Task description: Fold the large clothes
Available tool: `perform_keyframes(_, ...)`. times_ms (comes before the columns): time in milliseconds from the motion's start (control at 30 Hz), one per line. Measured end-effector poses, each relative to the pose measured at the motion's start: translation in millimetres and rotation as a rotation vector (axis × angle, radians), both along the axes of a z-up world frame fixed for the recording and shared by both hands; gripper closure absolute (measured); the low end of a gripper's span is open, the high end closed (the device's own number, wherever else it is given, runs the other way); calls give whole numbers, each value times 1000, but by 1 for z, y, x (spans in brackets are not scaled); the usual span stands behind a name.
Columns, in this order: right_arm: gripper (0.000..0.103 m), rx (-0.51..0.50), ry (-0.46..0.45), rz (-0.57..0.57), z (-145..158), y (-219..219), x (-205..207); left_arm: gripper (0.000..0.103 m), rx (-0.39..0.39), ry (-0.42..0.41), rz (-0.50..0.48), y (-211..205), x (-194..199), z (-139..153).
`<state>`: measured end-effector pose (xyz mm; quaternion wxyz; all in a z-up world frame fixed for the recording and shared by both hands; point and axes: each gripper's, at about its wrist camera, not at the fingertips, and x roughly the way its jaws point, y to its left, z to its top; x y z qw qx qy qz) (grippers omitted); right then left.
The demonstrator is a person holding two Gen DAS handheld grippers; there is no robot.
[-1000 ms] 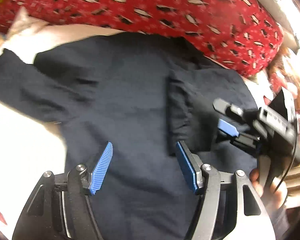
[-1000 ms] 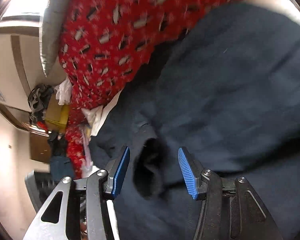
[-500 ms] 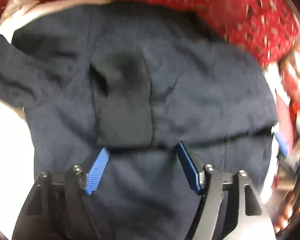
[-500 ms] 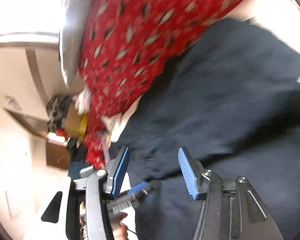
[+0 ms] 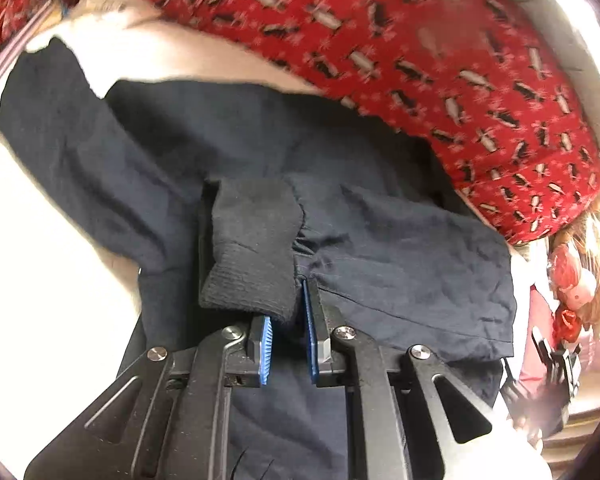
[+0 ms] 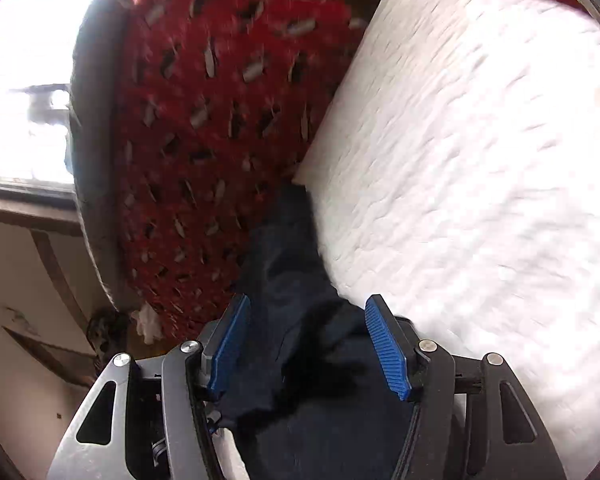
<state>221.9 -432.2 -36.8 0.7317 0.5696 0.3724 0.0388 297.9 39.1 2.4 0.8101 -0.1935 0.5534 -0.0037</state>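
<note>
Now left claw (image 5: 288,320) clamped on cuff (image 5: 252,280).

The left gripper (image 5: 287,354), with blue ribbed pads, was wide open a moment ago; now its jaws are closing on the ribbed knit cuff (image 5: 250,284) of the dark navy sweater (image 5: 400,248). The right gripper (image 6: 310,346) is leaving the middle of the garment and is now standing open over a sweater edge, beside the white textured bed cover (image 6: 480,168).
</note>
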Motion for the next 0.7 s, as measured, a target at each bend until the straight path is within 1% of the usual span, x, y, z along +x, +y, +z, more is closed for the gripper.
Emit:
perform_keyframes(67,41,-29,11,52,-5,17,25,92,-5,16,6,2,-2,-4)
perform_keyframes(100,41,-59,24,71,-7,24,35,92,-3,17,7,2,-2,-5)
perform_keyframes(133,45,-105,26,101,-8,34,47,92,3,17,5,1,-2,-5)
perform_keyframes(167,58,-135,28,140,-7,40,54,92,3,16,3,-1,-3,-5)
perform_keyframes(200,100,-196,32,178,-2,47,60,92,-11,10,-4,-1,-4,-3)
perform_keyframes(233,99,-262,20,208,9,53,64,92,-21,1,-13,-3,-1,-1)
perform_keyframes(267,99,-299,-14,198,20,53,60,92,-16,-6,-24,-6,-1,-2)
perform_keyframes(333,100,-382,-89,154,43,48,45,91,-4,5,-54,-15,4,-10)
perform_keyframes(367,100,-445,-88,124,49,45,39,91,8,24,-67,-20,8,-18)
perform_keyframes(400,99,-489,-60,116,45,43,37,89,36,51,-76,-26,12,-30)
perform_keyframes(433,99,-494,-21,137,37,43,41,88,67,78,-90,-30,15,-42)
perform_keyframes(467,98,-491,67,183,17,43,47,87,64,75,-96,-30,14,-45)
perform_keyframes(500,97,-497,143,217,1,45,49,87,47,51,-99,-27,10,-40)
perform_keyframes(533,92,-491,136,222,0,46,47,87,13,46,-107,-20,4,-33)
perform_keyframes(567,89,-502,120,203,7,46,43,87,-33,40,-104,-12,-3,-27)
perform_keyframes(600,89,-517,108,177,17,45,38,87,-99,22,-89,-1,-12,-20)
perform_keyframes(633,88,-515,59,149,30,45,31,87,-153,-2,-73,11,-20,-13)
perform_keyframes(667,86,-497,-11,135,44,48,26,87,-170,-16,-65,17,-24,-9)
perform_keyframes(700,81,-490,-52,135,53,51,23,87,-182,-34,-53,23,-25,-4)
